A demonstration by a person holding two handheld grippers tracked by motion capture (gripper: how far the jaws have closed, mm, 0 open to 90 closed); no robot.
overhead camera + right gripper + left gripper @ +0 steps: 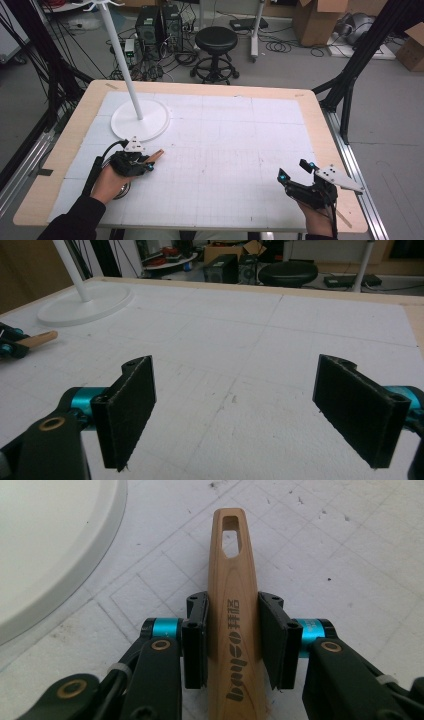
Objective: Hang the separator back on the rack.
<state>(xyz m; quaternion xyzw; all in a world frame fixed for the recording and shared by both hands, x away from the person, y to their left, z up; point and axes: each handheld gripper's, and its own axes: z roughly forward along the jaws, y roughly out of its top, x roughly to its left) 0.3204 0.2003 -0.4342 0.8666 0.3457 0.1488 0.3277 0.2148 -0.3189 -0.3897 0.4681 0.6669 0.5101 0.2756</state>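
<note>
A light wooden handle [233, 605] with a slot near its tip and dark printed lettering sits between the jaws of my left gripper [234, 635], which is shut on it. In the high view the left gripper [142, 164] is at the table's left, just below the white stand base, and the wooden handle [156, 156] pokes out toward the right. What lies at the handle's other end is hidden. My right gripper [296, 170] is at the table's right front, open and empty. Its pads [131, 410] stand wide apart over the bare mat, and the wooden handle [37, 339] appears far left.
A white round stand base [140, 120] with a slanted white pole [120, 52] stands at the table's back left, close to my left gripper. A white gridded mat [225, 150] covers the wooden table. A black stool [216, 47], boxes and cables lie beyond the far edge.
</note>
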